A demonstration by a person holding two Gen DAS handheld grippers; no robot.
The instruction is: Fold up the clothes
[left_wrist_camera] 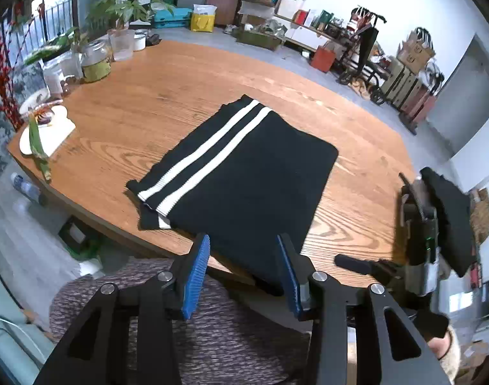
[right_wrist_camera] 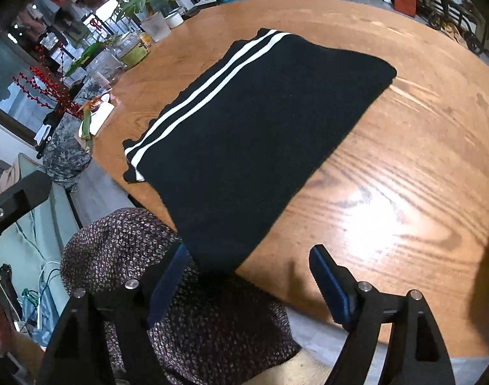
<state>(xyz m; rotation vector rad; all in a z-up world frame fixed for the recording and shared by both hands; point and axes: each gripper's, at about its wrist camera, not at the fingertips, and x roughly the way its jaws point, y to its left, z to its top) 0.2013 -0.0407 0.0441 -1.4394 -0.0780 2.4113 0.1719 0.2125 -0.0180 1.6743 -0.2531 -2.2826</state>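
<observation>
Nearest the left wrist camera, the left gripper [left_wrist_camera: 242, 272] hangs over the near table edge with its blue pads [left_wrist_camera: 196, 277] apart and nothing between them; the near hem of the garment lies just beyond and below the fingertips, not touched by them. Under the gripper shows a speckled knit sleeve [left_wrist_camera: 212, 337] of the person.

The right gripper [right_wrist_camera: 249, 276] is likewise spread wide, jaws empty, over the near edge of the table [right_wrist_camera: 405, 160]. Its left pad [right_wrist_camera: 167, 285] sits above the speckled knit, its right pad over bare wood. In the left wrist view this same gripper shows at the right, blurred.

The garment [left_wrist_camera: 244, 166], black with two white stripes [left_wrist_camera: 209, 150] running along its left side, lies folded flat into a rough rectangle in the middle of the round wooden table, its near corner reaching the near edge and hanging slightly over it. The striped edge is a little ragged, with lower layers peeking out at the near left corner.

At the far left of the table stand jars [left_wrist_camera: 95, 57], potted plants [left_wrist_camera: 128, 3] and a white plate [left_wrist_camera: 45, 128]. Boxes, suitcases and bags line the far wall.
</observation>
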